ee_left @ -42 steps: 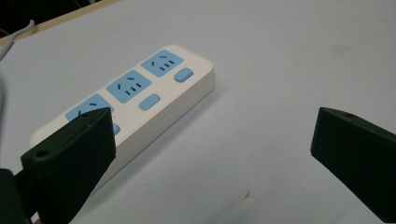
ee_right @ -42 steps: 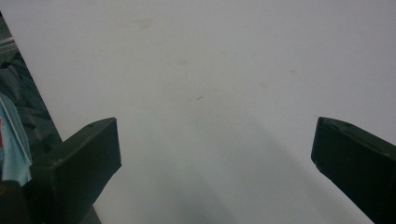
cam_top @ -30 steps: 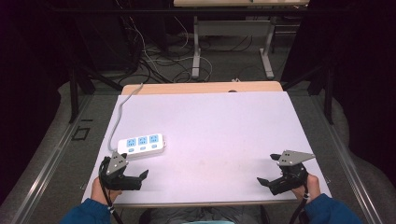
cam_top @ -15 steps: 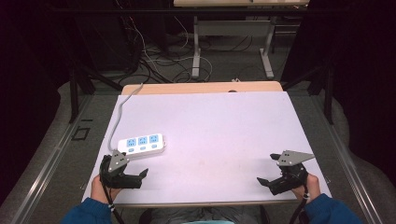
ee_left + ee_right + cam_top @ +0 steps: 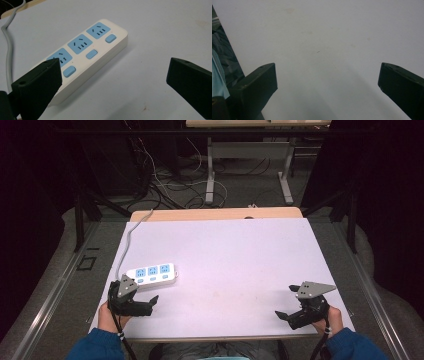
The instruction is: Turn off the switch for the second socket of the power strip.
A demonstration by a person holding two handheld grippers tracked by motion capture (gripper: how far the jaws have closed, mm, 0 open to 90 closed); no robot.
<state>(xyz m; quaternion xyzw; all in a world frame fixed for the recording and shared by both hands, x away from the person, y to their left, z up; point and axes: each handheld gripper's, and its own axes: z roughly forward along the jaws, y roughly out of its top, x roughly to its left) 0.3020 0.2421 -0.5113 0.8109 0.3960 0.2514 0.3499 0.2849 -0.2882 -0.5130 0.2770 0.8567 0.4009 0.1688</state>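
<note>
Likely the wide-open left claw [image 5: 150, 302] could nudge the power strip [image 5: 151, 274] askew on the slick worktop [image 5: 230, 260], while the right claw [image 5: 282, 316] also gapes wide.

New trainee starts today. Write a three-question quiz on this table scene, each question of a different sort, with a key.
1. True or false: the left tongs are shut on the power strip.
2. How many blue sockets does the power strip have: A two, B three, C five?
3. Fill in: the right tongs stand open over the bare white ____.

Key: 1 false, their jaws stand open beside the strip, and whether one jaw touches it is unclear; 2 B; 3 table.
</note>
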